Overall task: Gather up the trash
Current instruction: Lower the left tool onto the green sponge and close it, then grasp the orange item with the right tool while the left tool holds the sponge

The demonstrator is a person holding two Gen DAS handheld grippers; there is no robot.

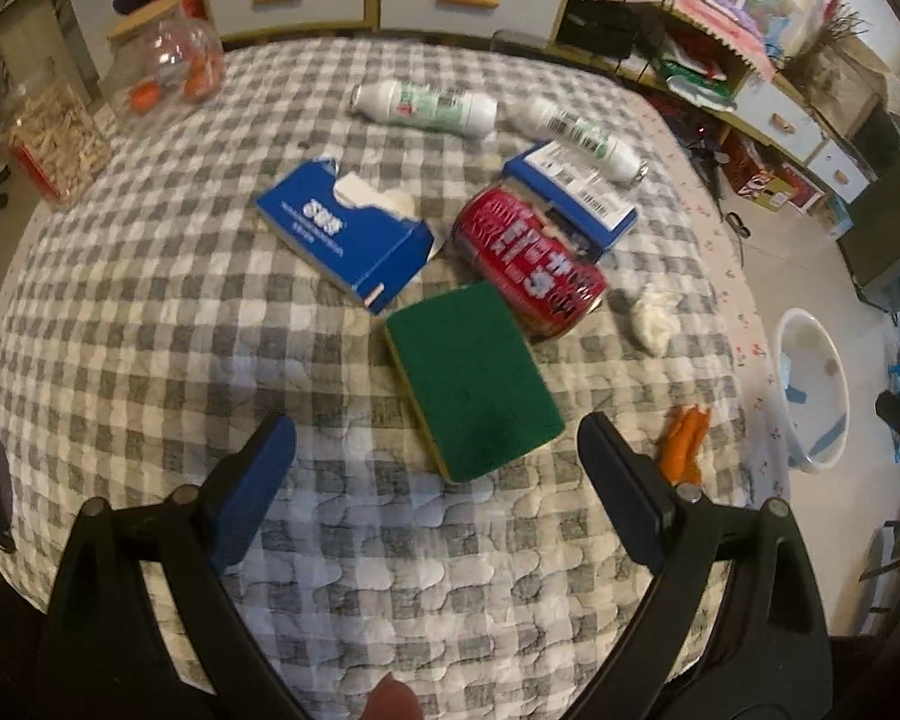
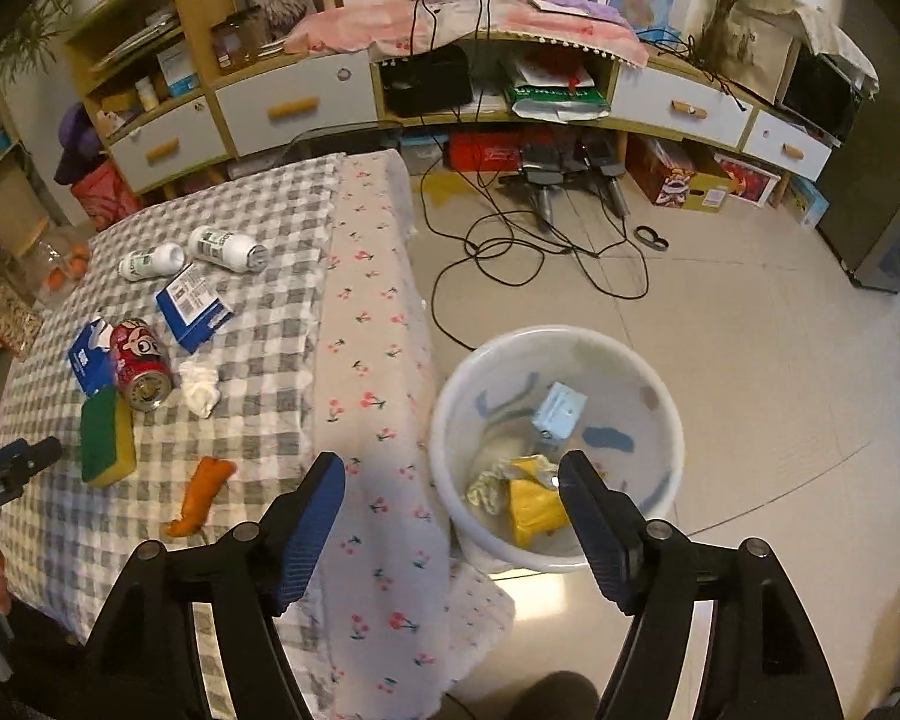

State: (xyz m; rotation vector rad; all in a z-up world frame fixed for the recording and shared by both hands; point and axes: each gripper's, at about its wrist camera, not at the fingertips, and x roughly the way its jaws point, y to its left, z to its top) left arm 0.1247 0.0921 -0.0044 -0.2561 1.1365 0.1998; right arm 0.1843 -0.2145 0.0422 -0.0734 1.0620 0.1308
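Trash is lying scattered over the grey-and-white checked quilt [image 1: 150, 312] covering the table, and more of it is already sitting inside the round white plastic bin [image 2: 672, 420] on the tiled floor to the table's right. Left gripper [image 1: 438, 444] is hanging over the near part of the quilt with its fingers spread wide and gripping nothing, the green-topped yellow sponge [image 1: 474, 384] lying just beyond and between them. Touching the sponge's far corner is the red drink can [image 1: 528, 264] on its side, with a torn blue cardboard box [image 1: 342, 234] to its left and a second blue box with a white barcode label [image 1: 576, 198] behind it. Two white plastic bottles [image 1: 426, 105] are lying at the far side, a crumpled white tissue [image 1: 654, 315] is sitting right of the can, and an orange scrap [image 1: 684, 438] is resting near the right edge. Right gripper [image 2: 450, 498] is hovering above the bin's near-left rim, fingers parted and empty, with a pale blue carton [image 2: 561, 411] and yellow wrapper [image 2: 534, 510] down inside.
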